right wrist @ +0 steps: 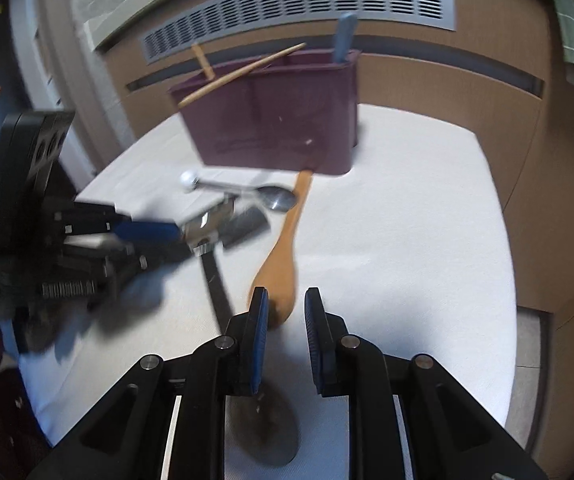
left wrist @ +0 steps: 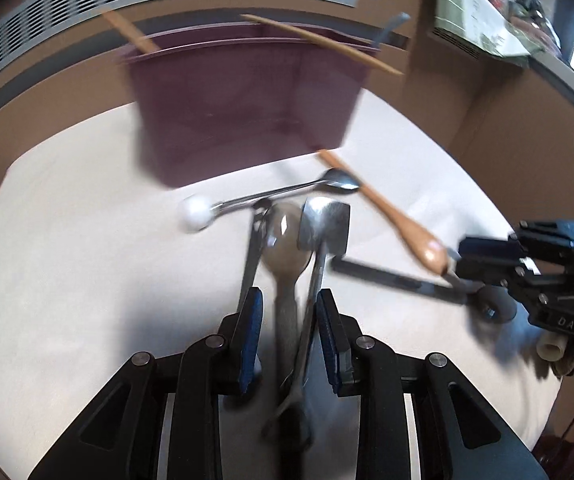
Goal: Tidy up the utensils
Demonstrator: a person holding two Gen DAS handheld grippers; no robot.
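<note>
- Up at 12 o'clock, the maroon plastic caddy [right wrist: 279,120] already holds about 3 handles.
- Left tool [left wrist: 290,336] is part open, jaws straddling shiny metal utensils [left wrist: 311,240]; grip unclear.
- Right tool [right wrist: 285,336] gapes around the smooth wooden spoon [right wrist: 283,256] on the white desk [right wrist: 407,240].
</note>
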